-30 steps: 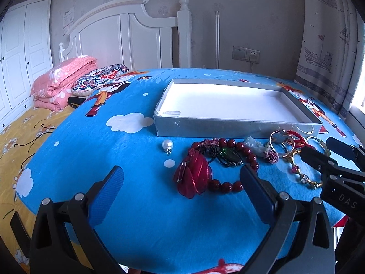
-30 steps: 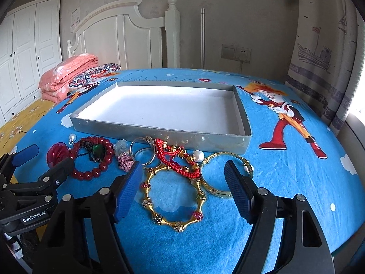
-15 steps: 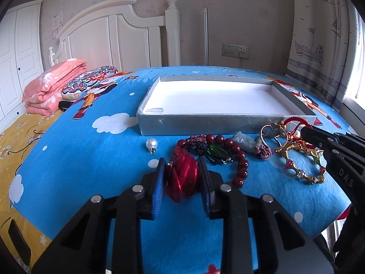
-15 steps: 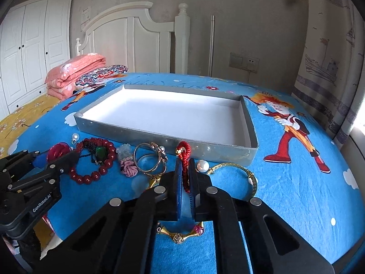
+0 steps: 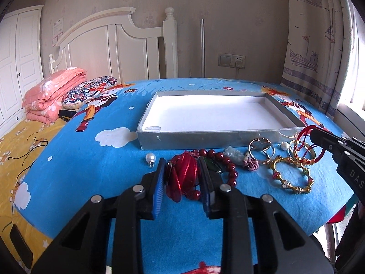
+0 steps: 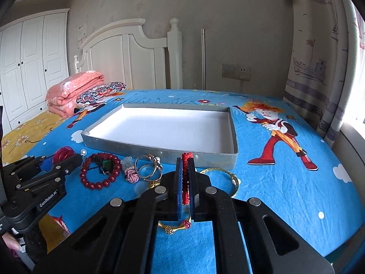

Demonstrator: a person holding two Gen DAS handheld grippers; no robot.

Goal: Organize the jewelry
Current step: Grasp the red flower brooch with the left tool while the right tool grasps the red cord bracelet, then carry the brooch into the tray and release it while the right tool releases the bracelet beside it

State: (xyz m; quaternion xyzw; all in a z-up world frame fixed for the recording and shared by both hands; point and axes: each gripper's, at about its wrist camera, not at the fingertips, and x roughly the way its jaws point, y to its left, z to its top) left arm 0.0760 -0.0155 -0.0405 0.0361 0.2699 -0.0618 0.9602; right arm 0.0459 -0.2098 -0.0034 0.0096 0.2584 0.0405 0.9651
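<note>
My left gripper (image 5: 182, 166) is shut on a red ribbon flower clip (image 5: 182, 175) that rests on the blue bedspread, just in front of the silver tray (image 5: 205, 137). My right gripper (image 6: 186, 162) is shut on a red cord bracelet (image 6: 186, 157). In the left wrist view the bracelet's loops (image 5: 305, 146) hang from that gripper above a jewelled gold bangle (image 5: 292, 175). The white inside of the tray (image 6: 136, 147) holds no jewelry. A dark red bead bracelet (image 6: 100, 171) lies between the two grippers.
Loose pieces lie along the tray's front wall: a pearl (image 5: 150, 157), linked silver rings (image 5: 260, 148), a pink knot (image 5: 251, 165) and a plain gold bangle (image 6: 228, 173). Folded pink bedding (image 5: 52, 91) lies far left, a curtain (image 6: 319, 68) hangs on the right.
Both grippers went from open to shut, the left on the red flower clip, the right on the red cord bracelet. The right one has since risen a little with the cord.
</note>
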